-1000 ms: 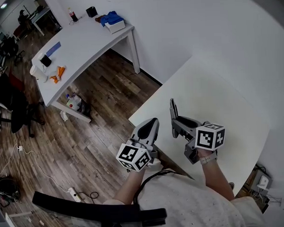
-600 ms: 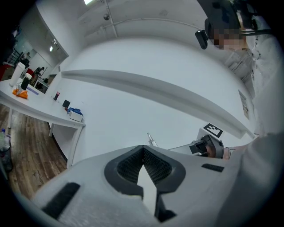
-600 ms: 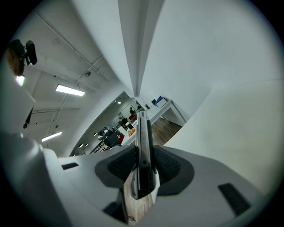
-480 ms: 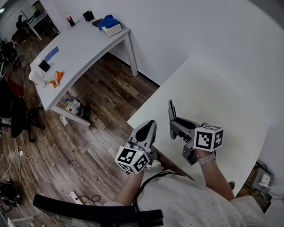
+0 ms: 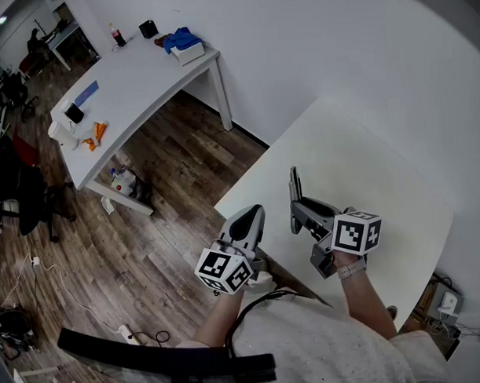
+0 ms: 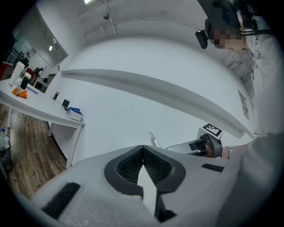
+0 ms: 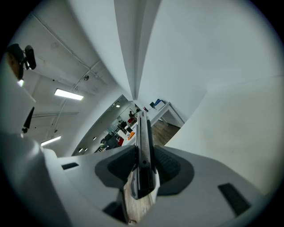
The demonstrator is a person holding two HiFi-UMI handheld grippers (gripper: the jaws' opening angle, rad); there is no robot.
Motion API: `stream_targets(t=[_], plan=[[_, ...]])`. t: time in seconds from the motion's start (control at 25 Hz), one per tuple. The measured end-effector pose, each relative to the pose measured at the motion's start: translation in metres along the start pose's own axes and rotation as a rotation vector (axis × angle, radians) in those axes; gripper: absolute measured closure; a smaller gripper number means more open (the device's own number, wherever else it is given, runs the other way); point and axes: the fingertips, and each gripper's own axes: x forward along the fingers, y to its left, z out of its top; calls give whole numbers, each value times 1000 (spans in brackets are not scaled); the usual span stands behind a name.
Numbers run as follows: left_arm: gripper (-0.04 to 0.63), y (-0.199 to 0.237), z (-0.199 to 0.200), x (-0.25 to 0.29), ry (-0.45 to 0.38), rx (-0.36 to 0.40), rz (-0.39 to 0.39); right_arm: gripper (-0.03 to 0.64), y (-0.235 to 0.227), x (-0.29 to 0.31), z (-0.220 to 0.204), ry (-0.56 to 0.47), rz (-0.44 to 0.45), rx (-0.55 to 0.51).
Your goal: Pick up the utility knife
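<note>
dark utility knife (image 7: pixel 143 146) clamped upright in the right hand-held gripper (image 5: pixel 297 215), apparently off the desk (image 5: pixel 364 151) — pickup looks done; left hand-held gripper (image 6: pixel 143 167) closed, empty.

Compared with half a second ago, the right gripper (image 5: pixel 296 215), clamped on the utility knife (image 5: pixel 294 185), has shifted slightly toward the right of the head view. The knife's upper end now lies a little further in over the near white table (image 5: pixel 365 167). Over the full second, the far white table (image 5: pixel 142 80) and the wooden floor (image 5: pixel 169 197) have drifted together slightly left and down in the frame.
</note>
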Motion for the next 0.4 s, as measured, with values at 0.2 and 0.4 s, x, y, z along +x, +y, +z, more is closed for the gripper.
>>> stream_targets(t=[0.2, 0.4], plan=[[589, 1, 0, -1, -1, -3, 8, 480, 3, -4, 6, -24, 20, 15], [589, 1, 3, -3, -9, 0, 16, 480, 15, -11, 11, -75, 80, 13]])
